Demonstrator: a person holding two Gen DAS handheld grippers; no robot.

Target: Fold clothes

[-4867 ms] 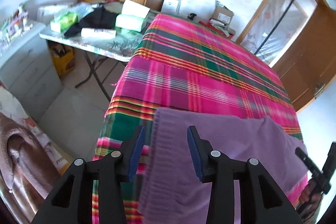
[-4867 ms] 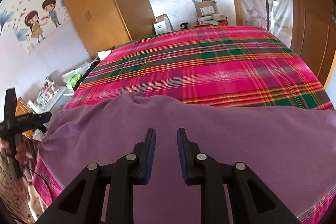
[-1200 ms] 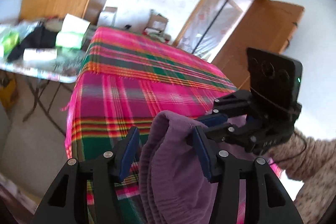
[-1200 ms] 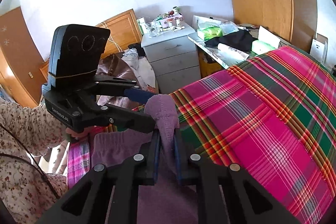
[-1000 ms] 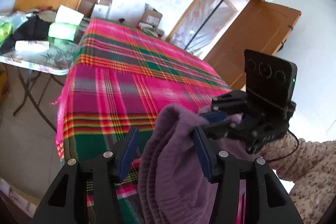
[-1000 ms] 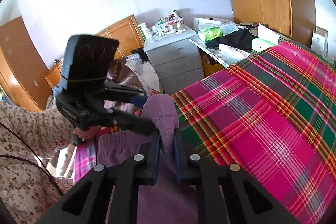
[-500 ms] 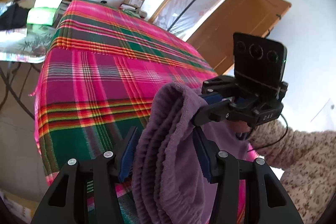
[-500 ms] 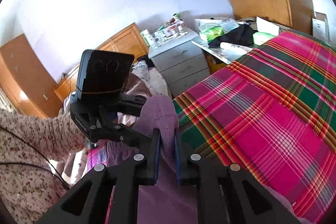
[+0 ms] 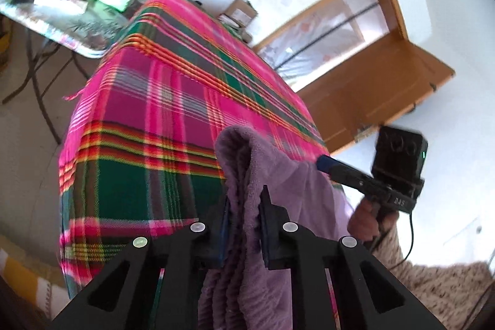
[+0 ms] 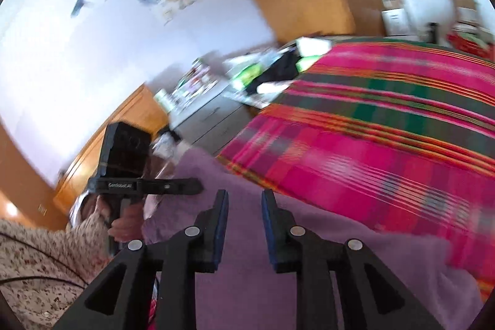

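Left wrist: our left gripper is clamped on a bunched ribbed edge of the purple garment, lifted over the plaid bedspread at its near right.

Right wrist: our right gripper gapes, empty, above the garment. Soft, limp, light knit; we judge hems grip best.

Bright daylight, glare on white walls, right-wrist view motion-blurred, fisheye bending, dark corners
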